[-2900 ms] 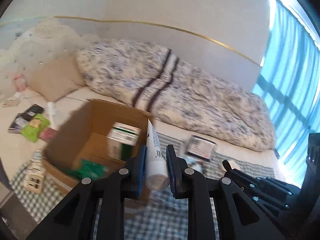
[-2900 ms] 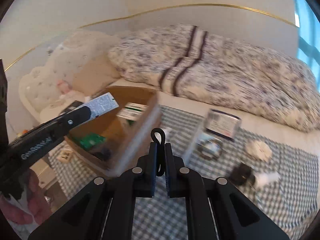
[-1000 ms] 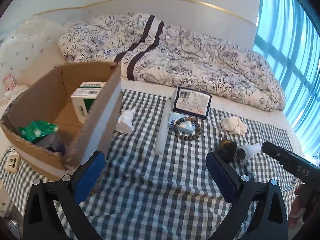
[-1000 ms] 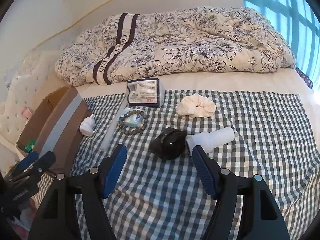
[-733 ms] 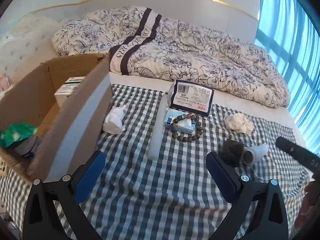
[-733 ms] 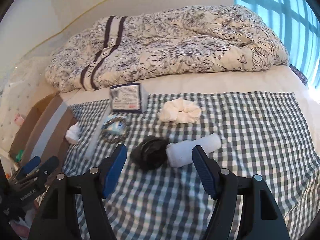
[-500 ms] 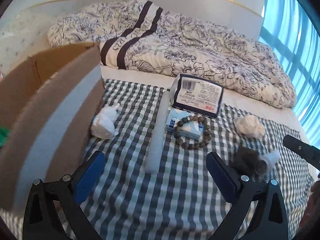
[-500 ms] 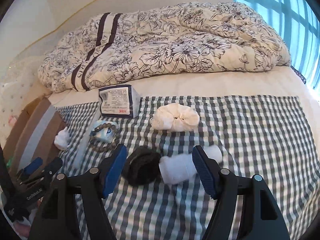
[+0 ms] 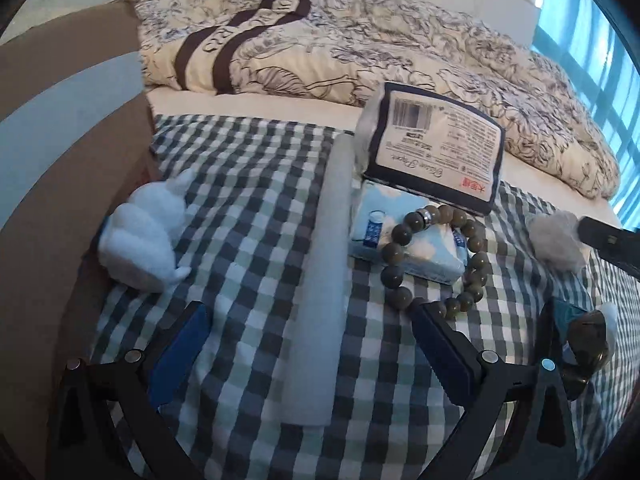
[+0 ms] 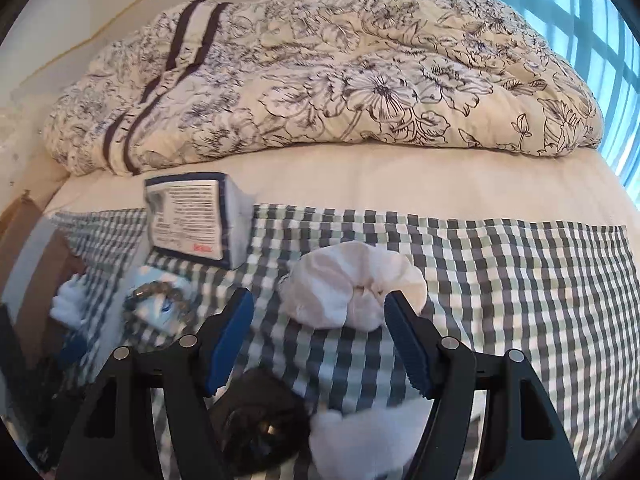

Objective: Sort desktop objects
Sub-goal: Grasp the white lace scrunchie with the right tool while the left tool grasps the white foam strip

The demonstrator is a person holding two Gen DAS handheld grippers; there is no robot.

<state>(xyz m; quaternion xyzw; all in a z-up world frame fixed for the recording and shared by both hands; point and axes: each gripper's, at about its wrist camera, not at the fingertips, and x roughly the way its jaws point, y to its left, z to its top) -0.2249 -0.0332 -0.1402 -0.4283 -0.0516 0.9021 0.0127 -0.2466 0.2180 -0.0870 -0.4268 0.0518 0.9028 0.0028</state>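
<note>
On the checked cloth [image 9: 248, 184] spread over the bed, both grippers hang wide open with nothing held.

Left gripper [image 9: 306, 346] straddles the near end of a long pale tube [image 9: 324, 280]; beside the tube, a beaded bracelet [image 9: 436, 256] rests on a light-blue tissue pack [image 9: 416, 246], with a dark-edged labelled packet [image 9: 436, 160] behind and a white crumpled wad [image 9: 144, 240] near the cardboard box [image 9: 60, 120]. Right gripper [image 10: 320, 338] frames a cream scrunchie [image 10: 352, 284], its fingers apart from it; a black object [image 10: 256, 420] and a white cylinder [image 10: 360, 436] lie blurred beneath.
</note>
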